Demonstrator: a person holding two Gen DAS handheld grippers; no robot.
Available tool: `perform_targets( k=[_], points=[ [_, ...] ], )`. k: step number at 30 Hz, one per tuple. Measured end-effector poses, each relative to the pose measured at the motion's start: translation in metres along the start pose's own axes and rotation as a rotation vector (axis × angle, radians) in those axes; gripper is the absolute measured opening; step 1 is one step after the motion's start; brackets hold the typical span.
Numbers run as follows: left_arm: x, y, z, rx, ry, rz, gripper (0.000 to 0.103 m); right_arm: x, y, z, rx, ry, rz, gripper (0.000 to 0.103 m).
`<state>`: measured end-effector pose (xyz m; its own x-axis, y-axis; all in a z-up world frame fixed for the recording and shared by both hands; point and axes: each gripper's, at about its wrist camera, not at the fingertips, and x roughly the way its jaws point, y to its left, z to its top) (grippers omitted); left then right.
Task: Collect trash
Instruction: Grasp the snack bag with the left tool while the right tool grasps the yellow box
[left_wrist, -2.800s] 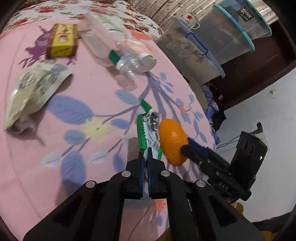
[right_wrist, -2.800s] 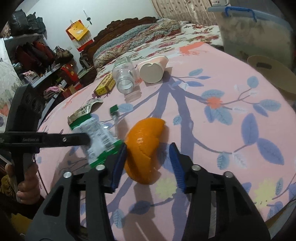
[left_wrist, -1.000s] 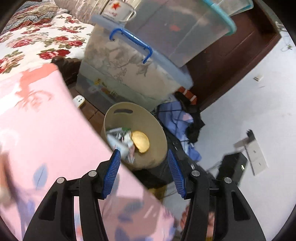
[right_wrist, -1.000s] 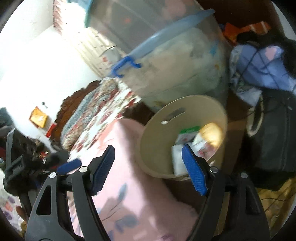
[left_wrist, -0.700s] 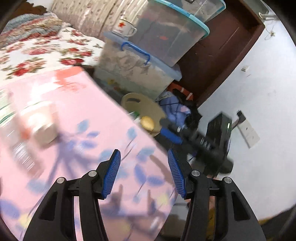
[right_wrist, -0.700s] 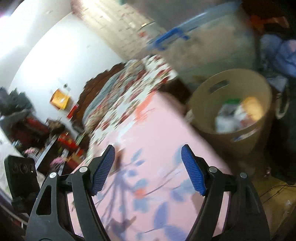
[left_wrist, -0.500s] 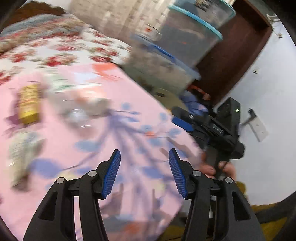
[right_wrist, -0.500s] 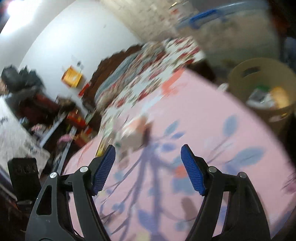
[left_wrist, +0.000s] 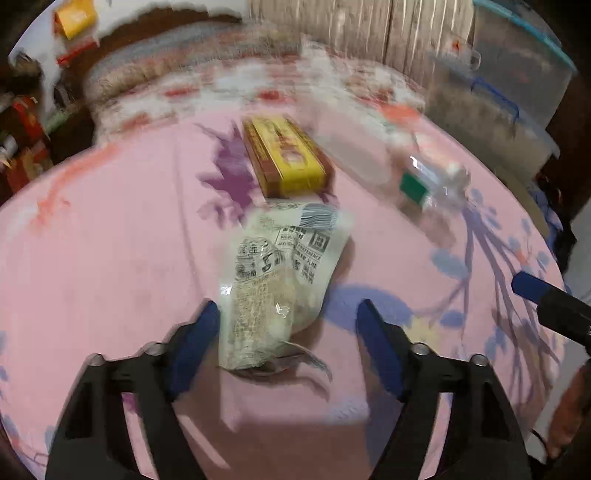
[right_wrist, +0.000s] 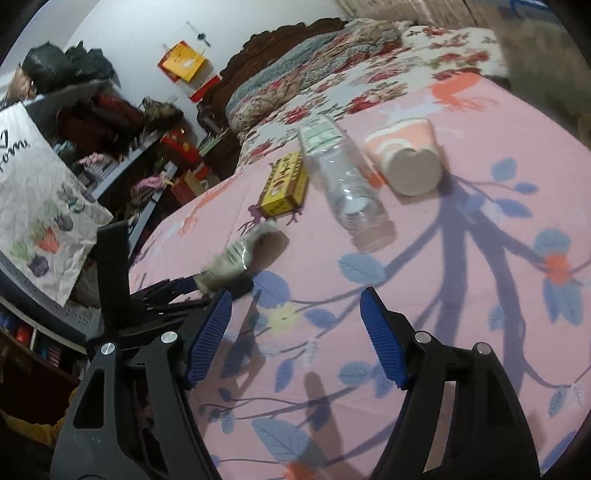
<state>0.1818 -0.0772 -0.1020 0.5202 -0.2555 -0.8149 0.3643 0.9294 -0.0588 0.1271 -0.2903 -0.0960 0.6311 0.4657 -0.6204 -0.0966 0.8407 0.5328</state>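
A crumpled white printed wrapper (left_wrist: 280, 280) lies on the pink flowered tablecloth (left_wrist: 110, 258). My left gripper (left_wrist: 286, 332) is open just over its near end; the left pad is beside the wrapper's edge and the right pad stands apart. Behind it are a yellow box (left_wrist: 284, 158) and a blurred clear plastic bottle (left_wrist: 424, 181). My right gripper (right_wrist: 295, 332) is open and empty above the cloth. Ahead of it lie the bottle (right_wrist: 343, 188), a pink paper cup (right_wrist: 410, 162) on its side, the yellow box (right_wrist: 284, 184) and the wrapper (right_wrist: 236, 262), with the left gripper (right_wrist: 162, 295) beside it.
Stacked clear storage boxes (left_wrist: 498, 110) stand past the table's right side. A bed with a flowered quilt (right_wrist: 332, 74) lies behind the table, and cluttered shelves (right_wrist: 92, 110) are at the left. A person's hand (left_wrist: 569, 406) shows at the lower right.
Both grippers have swung away from the beige bin on the floor and back over the pink table. The left one has come down over the white wrapper. Both stay open and empty.
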Motion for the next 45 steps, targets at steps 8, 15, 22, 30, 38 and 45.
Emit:
perform_targets(
  k=[8, 15, 22, 30, 38, 45],
  points=[
    [-0.018, 0.055, -0.021, -0.187, -0.022, -0.083, 0.011, 0.049, 0.054, 0.045, -0.167, 0.041, -0.054, 0.073],
    [-0.046, 0.095, -0.059, -0.289, -0.051, -0.164, 0.011, 0.129, 0.095, 0.084, -0.326, 0.046, -0.238, 0.073],
    [-0.054, 0.107, -0.071, -0.336, -0.068, -0.212, 0.011, 0.186, 0.083, 0.097, -0.314, 0.061, -0.413, 0.073],
    [-0.052, 0.105, -0.07, -0.32, -0.064, -0.227, 0.012, 0.176, 0.078, 0.08, -0.284, 0.09, -0.348, 0.063],
    [-0.051, 0.104, -0.068, -0.311, -0.058, -0.222, 0.014, 0.098, 0.069, -0.002, -0.351, 0.121, -0.273, 0.063],
    [-0.054, 0.096, -0.063, -0.312, -0.057, -0.172, 0.027, 0.038, 0.058, -0.063, -0.416, 0.086, -0.308, 0.065]
  ],
)
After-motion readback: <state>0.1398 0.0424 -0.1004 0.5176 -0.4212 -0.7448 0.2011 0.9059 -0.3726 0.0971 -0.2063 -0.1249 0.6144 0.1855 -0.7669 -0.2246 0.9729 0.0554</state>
